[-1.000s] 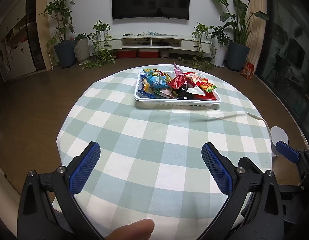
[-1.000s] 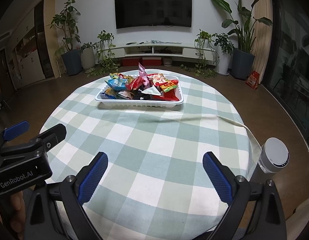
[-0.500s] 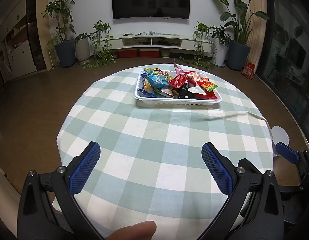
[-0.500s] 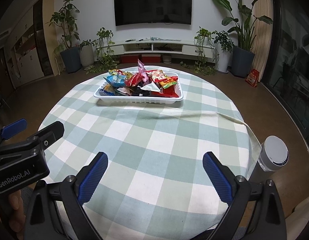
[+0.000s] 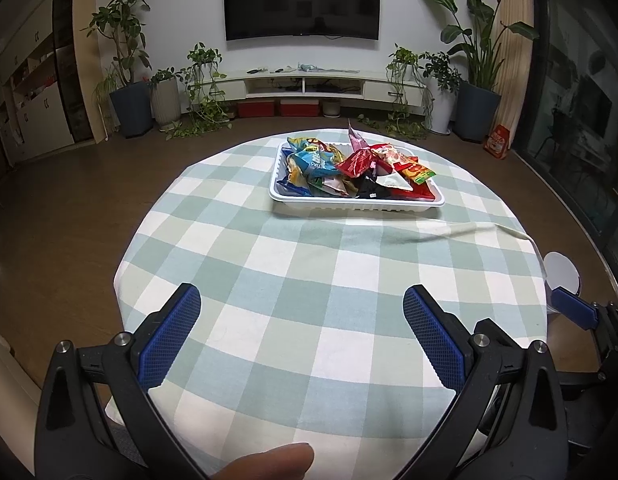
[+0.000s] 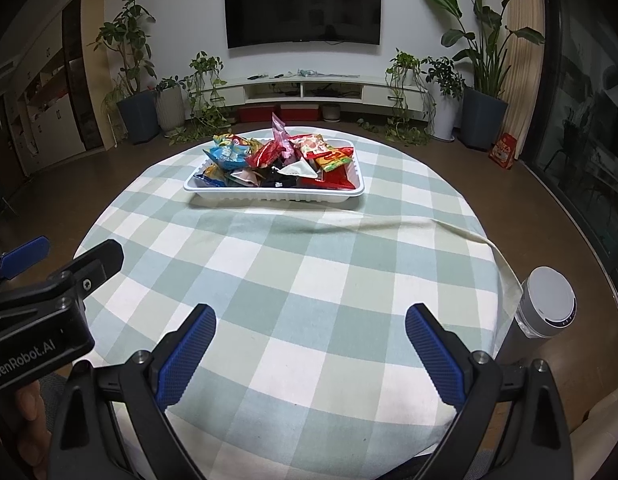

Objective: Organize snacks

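Note:
A white tray [image 5: 355,204] [image 6: 269,196] piled with several colourful snack packets [image 5: 349,162] [image 6: 277,156] sits at the far side of a round table under a green-and-white checked cloth [image 5: 309,280] [image 6: 301,272]. My left gripper [image 5: 303,312] hangs open over the near edge of the table, nothing between its blue pads. My right gripper [image 6: 311,320] is open too, also near the front edge and far from the tray. The left tool's black body [image 6: 41,320] shows at the left of the right wrist view.
A grey cylindrical device [image 6: 547,304] [image 5: 561,272] stands beside the table's right edge. A fold in the cloth [image 5: 469,230] runs right of the tray. Beyond the table are wood floor, potted plants [image 5: 125,80], a TV stand [image 5: 309,84] and a wall TV [image 5: 301,2].
Both views have shifted slightly; the tray appears a little nearer and lower in the frames. Both grippers stay open and empty.

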The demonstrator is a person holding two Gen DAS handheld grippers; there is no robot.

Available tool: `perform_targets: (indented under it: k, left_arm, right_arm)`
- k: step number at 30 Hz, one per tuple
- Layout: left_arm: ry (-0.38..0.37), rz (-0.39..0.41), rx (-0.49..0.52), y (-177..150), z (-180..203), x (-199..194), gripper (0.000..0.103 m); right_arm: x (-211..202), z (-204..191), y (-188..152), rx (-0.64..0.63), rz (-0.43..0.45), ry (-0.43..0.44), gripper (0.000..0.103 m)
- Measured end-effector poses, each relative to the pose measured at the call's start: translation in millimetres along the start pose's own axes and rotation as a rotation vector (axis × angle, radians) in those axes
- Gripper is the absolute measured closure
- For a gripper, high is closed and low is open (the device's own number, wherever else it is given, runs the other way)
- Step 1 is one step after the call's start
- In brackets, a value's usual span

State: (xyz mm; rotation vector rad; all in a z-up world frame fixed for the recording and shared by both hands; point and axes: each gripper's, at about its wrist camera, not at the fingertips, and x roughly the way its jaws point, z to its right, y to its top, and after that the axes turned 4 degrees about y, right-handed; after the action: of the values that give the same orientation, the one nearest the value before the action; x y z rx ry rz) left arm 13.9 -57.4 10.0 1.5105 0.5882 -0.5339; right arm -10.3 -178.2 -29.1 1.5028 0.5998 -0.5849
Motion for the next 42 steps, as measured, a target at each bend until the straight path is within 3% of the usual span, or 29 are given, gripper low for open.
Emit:
perform_targets:
  k: [42]
  left_arm:
    - [0.000,-0.001,0.004,-0.7,1.5,0.7,0.000]
  right_arm:
    - [-0.2,-2.2,-0.4,0.001,-0.009,0.001,0.005]
